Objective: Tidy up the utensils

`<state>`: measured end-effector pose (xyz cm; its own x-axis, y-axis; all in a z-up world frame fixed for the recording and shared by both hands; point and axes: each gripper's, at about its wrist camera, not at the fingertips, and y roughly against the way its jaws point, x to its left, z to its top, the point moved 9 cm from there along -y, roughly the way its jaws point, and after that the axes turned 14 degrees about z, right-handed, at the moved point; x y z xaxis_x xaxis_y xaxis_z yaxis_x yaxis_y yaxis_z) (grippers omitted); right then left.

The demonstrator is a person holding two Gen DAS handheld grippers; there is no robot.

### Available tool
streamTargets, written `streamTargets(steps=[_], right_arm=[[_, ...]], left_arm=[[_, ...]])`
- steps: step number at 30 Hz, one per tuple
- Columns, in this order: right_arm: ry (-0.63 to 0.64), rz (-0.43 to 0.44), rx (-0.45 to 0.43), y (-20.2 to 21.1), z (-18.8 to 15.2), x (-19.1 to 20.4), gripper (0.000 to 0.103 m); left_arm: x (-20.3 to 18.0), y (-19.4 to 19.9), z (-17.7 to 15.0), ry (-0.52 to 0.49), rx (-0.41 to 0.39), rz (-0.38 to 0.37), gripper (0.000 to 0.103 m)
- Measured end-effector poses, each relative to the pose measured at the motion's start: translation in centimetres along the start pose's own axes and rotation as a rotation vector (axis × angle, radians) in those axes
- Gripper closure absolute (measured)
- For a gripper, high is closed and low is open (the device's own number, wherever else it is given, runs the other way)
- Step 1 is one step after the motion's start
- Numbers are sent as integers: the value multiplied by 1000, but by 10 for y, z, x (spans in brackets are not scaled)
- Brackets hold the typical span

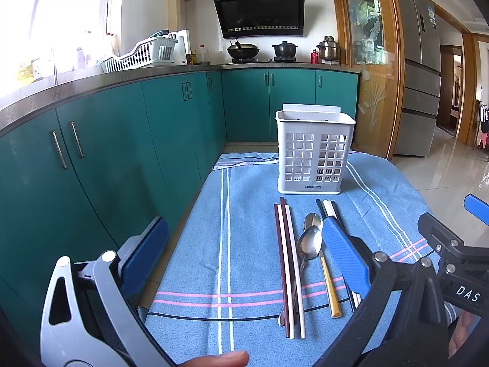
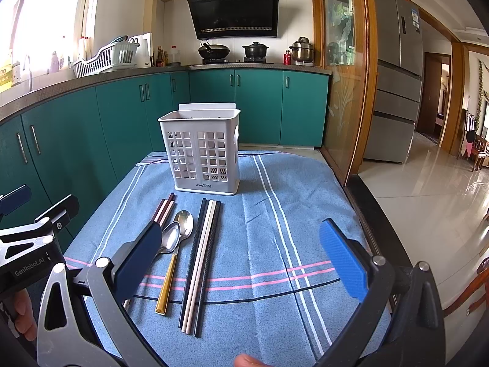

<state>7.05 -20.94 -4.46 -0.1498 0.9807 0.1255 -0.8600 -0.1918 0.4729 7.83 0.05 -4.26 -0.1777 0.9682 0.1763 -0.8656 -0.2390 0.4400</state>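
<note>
A white slotted utensil holder (image 1: 314, 156) (image 2: 203, 153) stands upright at the far end of a blue striped cloth (image 1: 244, 244) (image 2: 259, 229). In front of it lie brown and pink chopsticks (image 1: 288, 269) (image 2: 165, 209), two metal spoons (image 1: 310, 241) (image 2: 178, 232), one with a gold handle (image 2: 166, 284), and black and cream chopsticks (image 2: 200, 263) (image 1: 328, 208). My left gripper (image 1: 244, 257) is open above the cloth's near left. My right gripper (image 2: 241, 260) is open above the near right. Both are empty.
Teal kitchen cabinets (image 1: 107, 159) run along the left and back. A countertop holds a dish rack (image 1: 143, 53) and pots on a stove (image 1: 284, 50). A glass door (image 2: 345, 76) and tiled floor (image 2: 428, 198) lie to the right.
</note>
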Motion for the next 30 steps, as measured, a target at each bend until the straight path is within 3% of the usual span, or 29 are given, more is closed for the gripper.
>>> streamTargets(steps=[30], right_arm=[[2, -2, -5, 5, 4, 1, 3]], left_arm=[[1, 3, 2, 0, -6, 2, 3]])
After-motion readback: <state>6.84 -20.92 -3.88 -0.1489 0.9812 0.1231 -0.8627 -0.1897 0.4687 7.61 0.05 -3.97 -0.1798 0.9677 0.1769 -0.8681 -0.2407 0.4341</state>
